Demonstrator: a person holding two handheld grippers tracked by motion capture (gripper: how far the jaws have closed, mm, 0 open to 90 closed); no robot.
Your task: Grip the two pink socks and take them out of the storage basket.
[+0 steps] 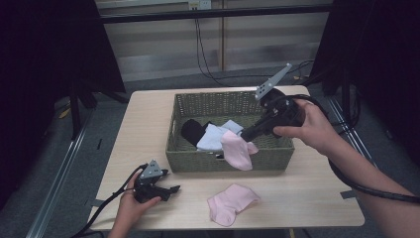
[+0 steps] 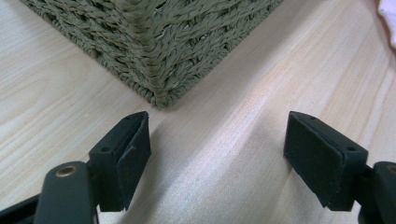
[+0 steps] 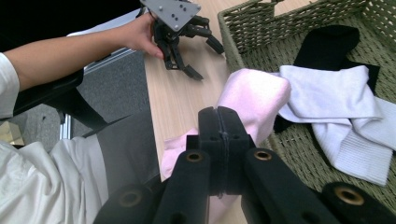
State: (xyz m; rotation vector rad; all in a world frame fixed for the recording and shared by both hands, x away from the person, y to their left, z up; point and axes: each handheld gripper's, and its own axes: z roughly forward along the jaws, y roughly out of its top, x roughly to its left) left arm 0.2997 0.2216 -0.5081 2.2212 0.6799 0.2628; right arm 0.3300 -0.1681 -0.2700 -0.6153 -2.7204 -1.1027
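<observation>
Your right gripper (image 1: 241,138) has its fingers pinched tight on a pink sock (image 1: 236,150), so it hangs over the basket's (image 1: 223,161) front wall. Your left gripper (image 1: 172,189) rests beside the basket, fingers wide and empty.

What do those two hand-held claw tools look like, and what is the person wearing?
Each gripper, left and right, is matt black with two flat-padded jaws, brass-coloured pivot pins, a grey three-cornered plate with small holes on top, and a thick black cable trailing back. The person wears a white short sleeve.
</observation>
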